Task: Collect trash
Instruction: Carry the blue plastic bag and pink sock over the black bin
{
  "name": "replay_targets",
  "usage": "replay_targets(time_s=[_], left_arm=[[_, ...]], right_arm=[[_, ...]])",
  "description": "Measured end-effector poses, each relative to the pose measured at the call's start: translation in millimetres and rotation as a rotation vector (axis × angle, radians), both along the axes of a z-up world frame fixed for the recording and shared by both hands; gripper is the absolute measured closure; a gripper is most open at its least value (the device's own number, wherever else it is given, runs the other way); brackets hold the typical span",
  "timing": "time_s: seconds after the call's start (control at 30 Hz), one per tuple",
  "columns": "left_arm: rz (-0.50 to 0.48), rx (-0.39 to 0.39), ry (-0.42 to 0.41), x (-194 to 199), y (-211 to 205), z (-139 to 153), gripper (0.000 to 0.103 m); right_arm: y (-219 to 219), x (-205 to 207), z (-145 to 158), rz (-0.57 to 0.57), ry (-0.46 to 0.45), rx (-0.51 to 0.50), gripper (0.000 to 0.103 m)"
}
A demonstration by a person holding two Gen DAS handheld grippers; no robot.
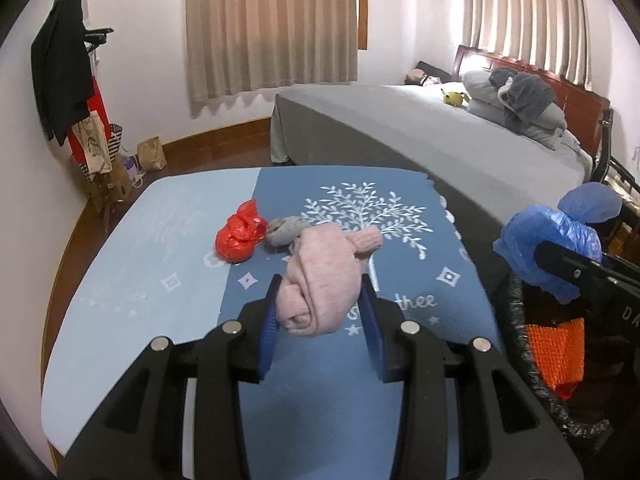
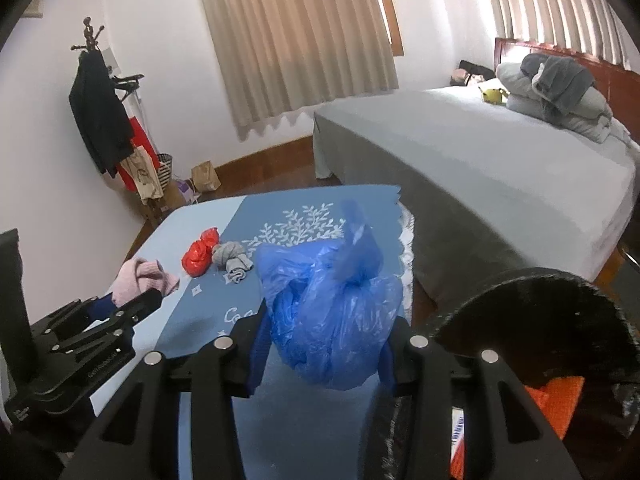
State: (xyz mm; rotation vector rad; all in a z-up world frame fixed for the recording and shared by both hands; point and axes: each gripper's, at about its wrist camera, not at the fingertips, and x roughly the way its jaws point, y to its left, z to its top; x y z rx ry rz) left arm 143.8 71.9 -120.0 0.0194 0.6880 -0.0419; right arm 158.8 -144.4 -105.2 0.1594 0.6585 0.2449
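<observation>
Left wrist view, listed left to right:

- Coat rack (image 1: 60,80) with dark clothes, against the far wall; paper bag (image 1: 152,154) on the floor near it.
- Table (image 1: 132,264) with a blue tree-print cloth (image 1: 400,216).
- Red plastic bag (image 1: 240,236), knotted, lying on the table; a grey sock ball (image 1: 286,230) lies touching it on its right.
- My left gripper (image 1: 324,312): fingers clamped on a rolled pink sock (image 1: 324,280), held clear above the cloth.
- Blue plastic bag (image 1: 560,232), held by my right gripper at the table's right edge.
- Black bin (image 1: 516,320) below it, just beside the table, with something orange inside.
- Bed (image 1: 400,120) behind, pillows at its head.

Right wrist view:

- My right gripper (image 2: 324,340): fingers clamped on the blue bag, knot upward, lifted off the table.
- Bin rim curves close at lower right.

Step in hand, as I judge it: both pickups are made and both loads are in carry toward the bin. The next move calls for bringing each gripper over the bin mouth and parting the fingers there, one load at a time so neither snags the rim. The red bag and grey ball remain to collect.
</observation>
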Motion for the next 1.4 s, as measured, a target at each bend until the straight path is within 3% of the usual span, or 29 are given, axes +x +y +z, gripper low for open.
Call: replay_targets(time_s=[0.63, 1.4], left_arm=[[-0.097, -0.016, -0.065, -46, -61, 40, 0.067], [-0.238, -0.016, -0.11, -78, -128, 61, 0.067]], right_arm=[[-42, -58, 42, -0.072, -0.103, 0.0, 0.059], [-98, -106, 58, -0.184, -0.167, -0.01, 0.059]])
